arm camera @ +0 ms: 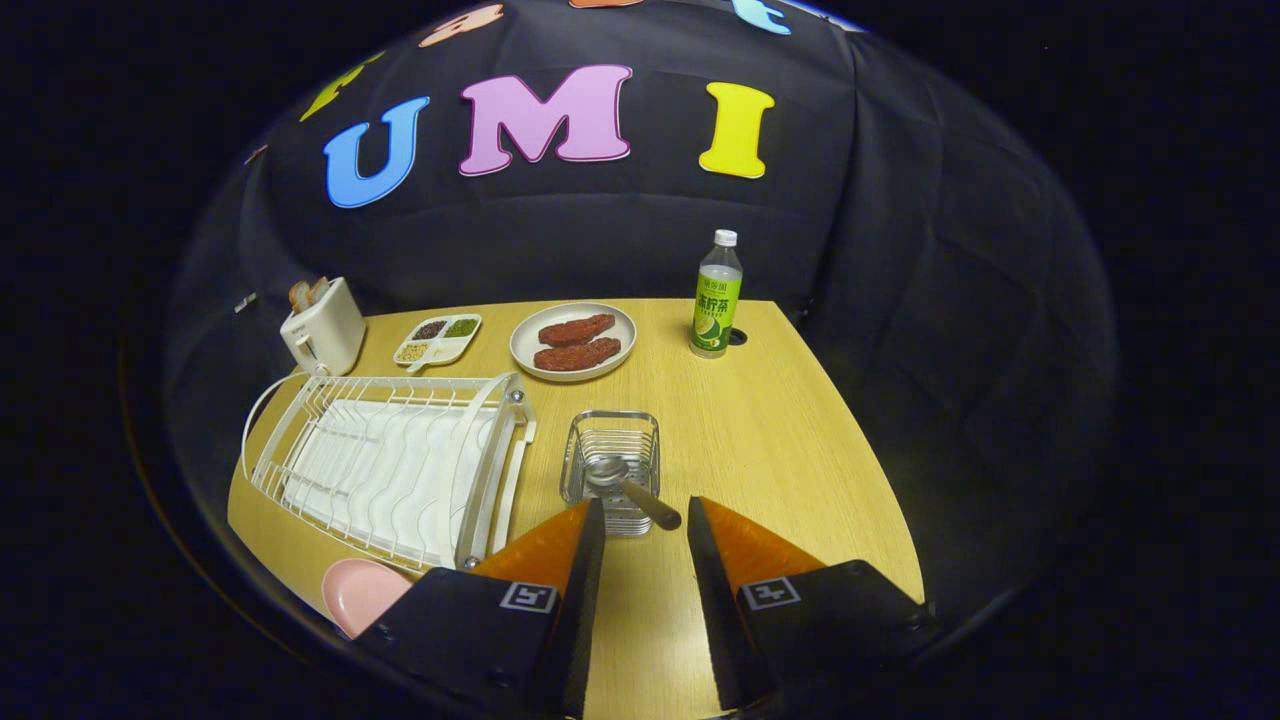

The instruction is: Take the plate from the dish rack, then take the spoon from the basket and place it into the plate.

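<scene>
**Spoon in the basket, plate on the table by the rack**

You are looking down on a wooden table (pixel 780 440) that is filling the middle of the frame. At centre left the white dish rack (pixel 395 465) is lying on it, its wire slots standing bare over a white drip tray. Your gripper (pixel 645 520) is sitting at the bottom centre with its fingers spread apart and clamping nothing; bare table is showing through the gap. Below the rack, at the lower left, the pink plate (pixel 355 592) is resting on the table, partly hidden behind your left finger. Toward the upper middle a grey plate (pixel 573 341) is carrying two reddish-brown slabs of food. At the upper left a white toaster (pixel 323 327) is standing with bread poking from its slots, and a divided snack tray (pixel 438 340) is lying between it and the grey plate. To the upper right of centre a green-labelled bottle (pixel 717 297) is standing upright. Just ahead of your fingertips the wire basket (pixel 611 462) is sitting right of the rack. The spoon (pixel 630 484) is leaning in it, bowl inside, handle reaching out over the near rim toward the gap between your fingers.
</scene>
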{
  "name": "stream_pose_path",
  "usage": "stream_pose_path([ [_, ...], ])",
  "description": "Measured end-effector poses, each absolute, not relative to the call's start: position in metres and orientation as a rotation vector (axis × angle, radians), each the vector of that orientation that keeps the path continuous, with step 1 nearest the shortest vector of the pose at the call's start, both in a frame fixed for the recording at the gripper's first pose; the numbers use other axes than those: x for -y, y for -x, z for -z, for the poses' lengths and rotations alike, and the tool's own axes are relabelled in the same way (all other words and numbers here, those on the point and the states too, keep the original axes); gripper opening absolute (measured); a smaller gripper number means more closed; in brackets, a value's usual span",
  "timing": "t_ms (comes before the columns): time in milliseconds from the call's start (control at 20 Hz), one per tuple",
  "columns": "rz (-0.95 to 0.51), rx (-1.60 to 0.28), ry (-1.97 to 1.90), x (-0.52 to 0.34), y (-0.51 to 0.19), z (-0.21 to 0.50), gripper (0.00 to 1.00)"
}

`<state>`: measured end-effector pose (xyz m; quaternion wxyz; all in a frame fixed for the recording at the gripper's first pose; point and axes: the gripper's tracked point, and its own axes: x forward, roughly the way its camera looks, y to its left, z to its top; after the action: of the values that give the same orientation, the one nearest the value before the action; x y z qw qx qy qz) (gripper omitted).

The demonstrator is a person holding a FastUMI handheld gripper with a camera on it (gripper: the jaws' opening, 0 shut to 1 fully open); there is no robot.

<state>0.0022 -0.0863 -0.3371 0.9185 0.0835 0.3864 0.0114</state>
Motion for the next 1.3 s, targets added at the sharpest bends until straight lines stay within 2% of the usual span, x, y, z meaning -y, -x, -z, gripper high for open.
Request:
stream_pose_path([
  [400, -0.159, -0.837, -0.097, 0.064, -0.027, 0.372, 0.51],
  [500, -0.182, -0.839, -0.077, 0.056, -0.029, 0.378, 0.38],
  [650, -0.226, -0.833, -0.093, 0.043, -0.028, 0.379, 0.30],
  [700, -0.221, -0.830, -0.095, 0.045, -0.026, 0.379, 0.21],
  [900, -0.189, -0.840, -0.121, 0.053, -0.027, 0.379, 0.13],
  [1300, -0.169, -0.813, -0.134, 0.076, -0.038, 0.353, 0.12],
])
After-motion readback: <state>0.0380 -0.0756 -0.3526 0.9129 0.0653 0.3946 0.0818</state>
